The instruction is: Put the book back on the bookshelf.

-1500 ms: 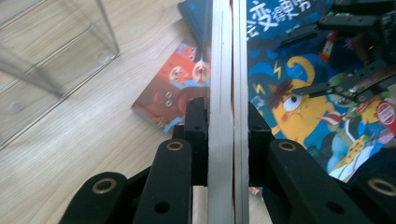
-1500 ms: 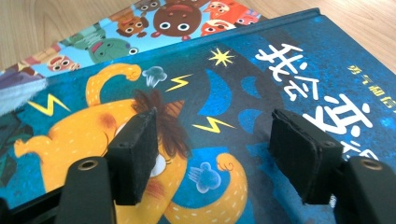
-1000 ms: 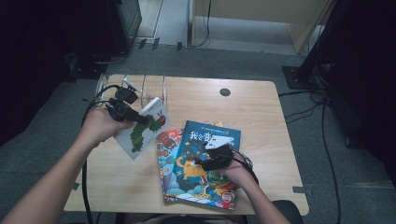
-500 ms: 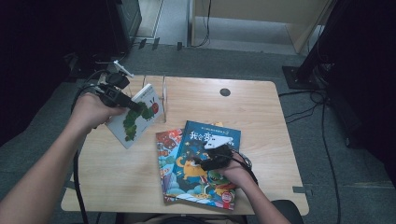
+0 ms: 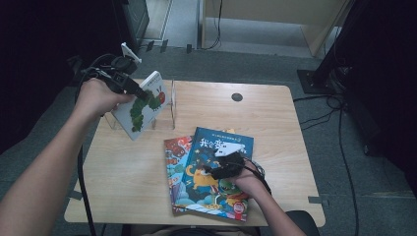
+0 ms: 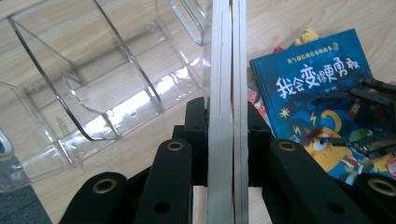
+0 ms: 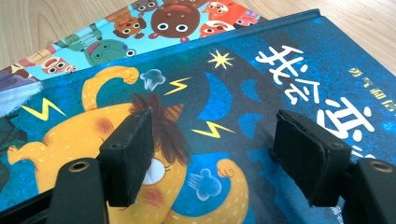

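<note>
Gripping a stiff, thin caterpillar board book (image 5: 145, 102) by its edge, the left gripper (image 5: 132, 88) is holding it just above the clear rack (image 6: 93, 93); right gripper (image 7: 217, 154), fingers open, is resting on the blue book (image 5: 216, 169), well apart from that rack.

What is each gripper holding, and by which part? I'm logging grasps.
The left gripper clamps the white caterpillar book by its upper edge. The right gripper is open over the blue book, holding nothing.
</note>
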Action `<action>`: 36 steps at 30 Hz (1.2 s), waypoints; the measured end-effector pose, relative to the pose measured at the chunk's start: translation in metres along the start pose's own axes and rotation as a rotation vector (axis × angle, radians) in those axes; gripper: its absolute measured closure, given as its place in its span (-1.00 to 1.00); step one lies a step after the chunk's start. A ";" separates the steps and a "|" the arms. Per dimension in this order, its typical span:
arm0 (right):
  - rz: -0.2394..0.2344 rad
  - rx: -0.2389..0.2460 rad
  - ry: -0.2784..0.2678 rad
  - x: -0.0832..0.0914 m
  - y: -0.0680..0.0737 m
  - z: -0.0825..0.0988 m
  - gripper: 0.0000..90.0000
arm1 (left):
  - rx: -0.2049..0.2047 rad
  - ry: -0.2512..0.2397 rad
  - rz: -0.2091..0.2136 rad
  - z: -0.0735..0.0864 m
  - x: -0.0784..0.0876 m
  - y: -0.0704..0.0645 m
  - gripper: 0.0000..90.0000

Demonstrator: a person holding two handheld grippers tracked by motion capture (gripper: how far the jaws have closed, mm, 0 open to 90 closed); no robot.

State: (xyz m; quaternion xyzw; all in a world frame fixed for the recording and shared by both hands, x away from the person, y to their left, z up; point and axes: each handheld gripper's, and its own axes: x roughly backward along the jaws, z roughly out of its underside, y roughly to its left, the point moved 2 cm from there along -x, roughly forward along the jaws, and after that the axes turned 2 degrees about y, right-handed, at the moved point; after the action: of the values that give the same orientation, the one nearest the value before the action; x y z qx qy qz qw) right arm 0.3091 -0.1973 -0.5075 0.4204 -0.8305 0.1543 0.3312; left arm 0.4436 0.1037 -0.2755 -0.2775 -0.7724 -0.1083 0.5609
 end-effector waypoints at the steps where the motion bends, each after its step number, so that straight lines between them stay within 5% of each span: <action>1: 0.000 0.000 0.000 0.000 0.000 0.000 -0.36 | 0.009 0.006 -0.001 -0.004 -0.001 0.001 0.73; 9: 0.001 0.001 0.000 0.000 0.000 0.000 -0.36 | 0.027 0.017 -0.045 -0.023 -0.008 0.001 0.73; 23: -0.001 0.004 0.000 0.000 0.000 0.000 -0.36 | 0.191 0.015 -0.076 -0.038 -0.035 0.013 0.73; 36: -0.003 0.004 0.001 0.000 0.000 0.000 -0.36 | 0.259 0.007 -0.082 -0.048 -0.057 0.017 0.73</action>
State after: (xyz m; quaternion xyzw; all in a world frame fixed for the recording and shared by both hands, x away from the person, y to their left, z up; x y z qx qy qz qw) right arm 0.3096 -0.1974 -0.5075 0.4221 -0.8295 0.1556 0.3310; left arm 0.5039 0.0767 -0.3141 -0.1703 -0.7887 -0.0314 0.5899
